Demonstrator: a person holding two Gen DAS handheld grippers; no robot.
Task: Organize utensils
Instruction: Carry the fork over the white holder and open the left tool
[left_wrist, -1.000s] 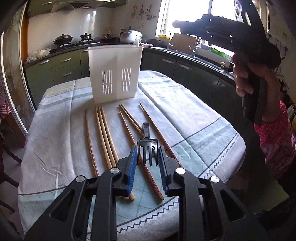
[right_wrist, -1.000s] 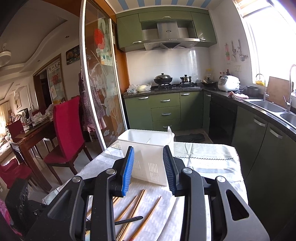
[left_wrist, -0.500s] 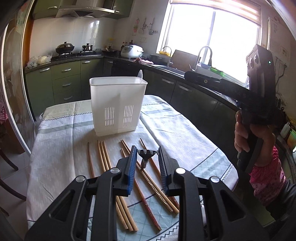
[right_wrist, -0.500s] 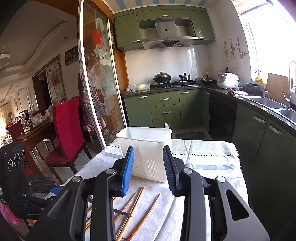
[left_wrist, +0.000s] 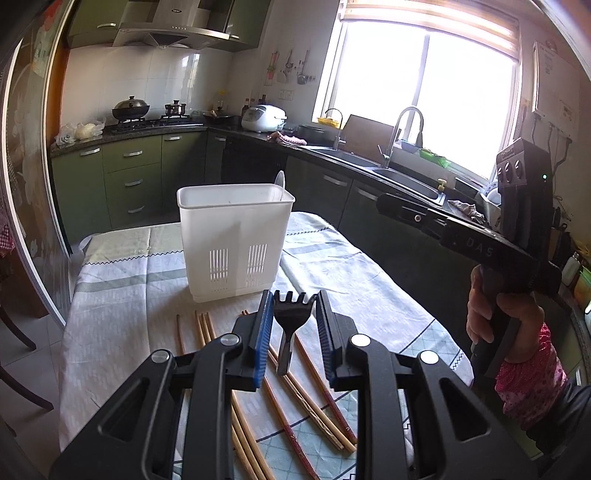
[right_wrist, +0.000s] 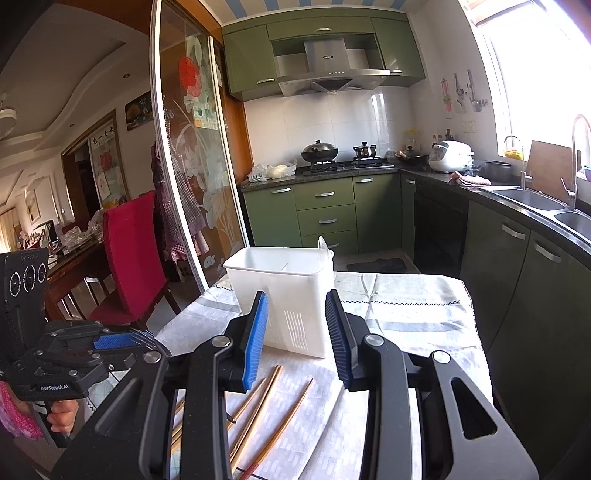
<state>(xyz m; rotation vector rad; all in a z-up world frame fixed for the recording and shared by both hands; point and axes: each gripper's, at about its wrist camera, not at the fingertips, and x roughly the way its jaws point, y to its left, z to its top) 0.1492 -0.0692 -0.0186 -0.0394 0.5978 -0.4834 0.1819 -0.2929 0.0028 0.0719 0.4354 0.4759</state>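
So the left hand-held gripper (left_wrist: 293, 325) is clamped on a black fork (left_wrist: 291, 321), tines pointing up toward the white utensil holder (left_wrist: 234, 240), handle hanging down between the blue pads (left_wrist: 263, 332). The fork is lifted clear of the bench (left_wrist: 114, 295), over the chopsticks (left_wrist: 295, 391), which lie loose on the checked cloth just in front of the holder (some of them cross each other near the front edge).

The holder stands upright toward the far end of the bench, with a divider inside and a white spoon (right_wrist: 323, 243) poking out at its far right corner. There's bare cloth on both sides of it and behind it.

The right hand-held gripper (right_wrist: 297, 332) is held up above the bench with its jaws apart and nothing between them, off to the right side of the bench, well apart from the holder. The bench's right edge runs close to the dark green cabinets (left_wrist: 373, 206).
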